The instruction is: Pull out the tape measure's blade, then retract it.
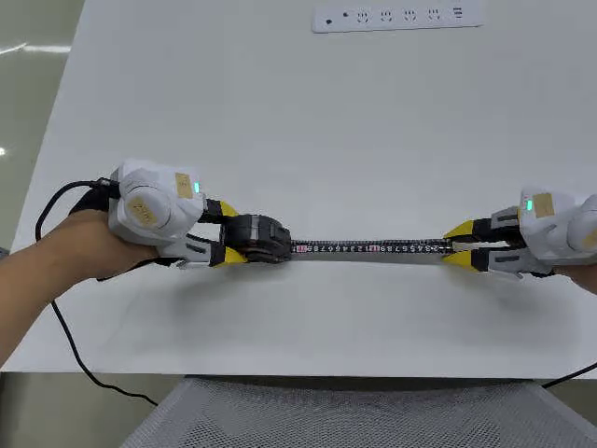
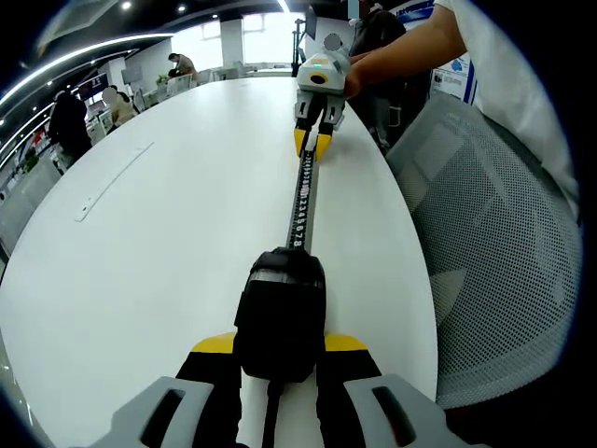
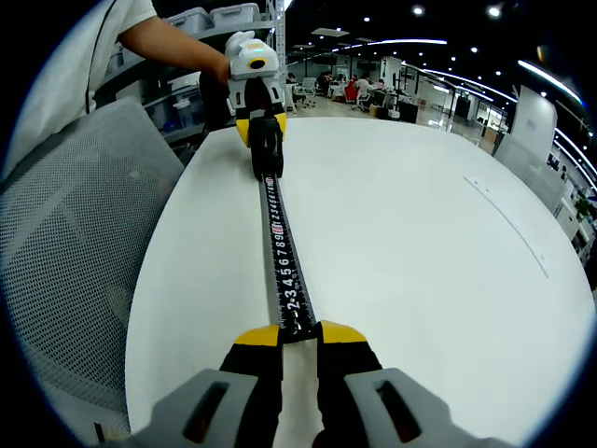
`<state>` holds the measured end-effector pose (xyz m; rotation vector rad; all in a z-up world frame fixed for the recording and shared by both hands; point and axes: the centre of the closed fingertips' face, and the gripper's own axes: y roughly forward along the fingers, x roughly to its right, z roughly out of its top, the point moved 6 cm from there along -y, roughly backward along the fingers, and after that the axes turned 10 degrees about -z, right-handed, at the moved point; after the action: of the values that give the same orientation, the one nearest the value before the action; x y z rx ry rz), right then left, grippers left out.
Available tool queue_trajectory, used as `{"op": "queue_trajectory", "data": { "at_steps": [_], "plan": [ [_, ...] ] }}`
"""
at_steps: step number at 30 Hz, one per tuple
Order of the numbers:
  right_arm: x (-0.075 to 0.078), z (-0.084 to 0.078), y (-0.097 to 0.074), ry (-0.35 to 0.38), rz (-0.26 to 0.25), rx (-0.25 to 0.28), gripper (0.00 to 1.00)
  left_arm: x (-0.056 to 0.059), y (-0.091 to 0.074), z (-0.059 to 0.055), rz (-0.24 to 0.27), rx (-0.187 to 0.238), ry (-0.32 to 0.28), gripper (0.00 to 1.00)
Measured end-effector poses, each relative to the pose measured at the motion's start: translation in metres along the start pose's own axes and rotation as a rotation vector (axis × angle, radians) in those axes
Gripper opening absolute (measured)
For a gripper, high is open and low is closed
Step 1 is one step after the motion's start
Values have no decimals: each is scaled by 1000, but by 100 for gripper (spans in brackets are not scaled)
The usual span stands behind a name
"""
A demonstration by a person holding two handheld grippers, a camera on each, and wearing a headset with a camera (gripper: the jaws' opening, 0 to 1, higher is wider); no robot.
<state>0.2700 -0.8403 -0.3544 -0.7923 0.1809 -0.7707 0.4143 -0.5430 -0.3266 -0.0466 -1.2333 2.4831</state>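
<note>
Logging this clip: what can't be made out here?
Tip of the blade: right gripper view, hidden between jaws of the right gripper.
Sides of the tape measure case: left gripper view, covered by jaws of the left gripper.
Numerals on the blade: head view, too small to read.

White digits are printed along the dark tape measure's blade (image 3: 284, 266). In the right gripper view, 2, 3, 4, 5, 6, 7, 8 and 9 are read in order from 6 o'clock toward 12 o'clock, followed by a red mark. Beyond it, and in the head view, the figures are too small to be read.
</note>
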Motion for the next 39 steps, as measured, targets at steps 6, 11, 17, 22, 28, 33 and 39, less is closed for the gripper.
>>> {"op": "queue_trajectory", "data": {
  "at_steps": [6, 11, 17, 22, 28, 33, 39],
  "plan": [
    [2, -6, -7, 6, -12, -10, 11, 0, 0, 0, 0, 0, -1, 28],
    [4, -11, -11, 10, -20, -21, 11, 0, 0, 1, 1, 0, 0, 28],
    [5, -13, -13, 11, -27, -25, 11, 0, 1, 1, 2, -1, 0, 28],
    [4, -14, -11, 21, -26, -25, 11, 0, 1, 1, 6, -1, -1, 28],
    [4, -16, -9, 21, -23, -37, 12, 1, 2, 1, 7, -6, 0, 28],
    [4, -17, -9, 33, -16, -37, 12, 1, 2, 1, 10, -5, -10, 29],
    [3, -17, -9, 45, 2, -44, 13, 1, 2, 1, 10, -8, -16, 29]
  ]
}}
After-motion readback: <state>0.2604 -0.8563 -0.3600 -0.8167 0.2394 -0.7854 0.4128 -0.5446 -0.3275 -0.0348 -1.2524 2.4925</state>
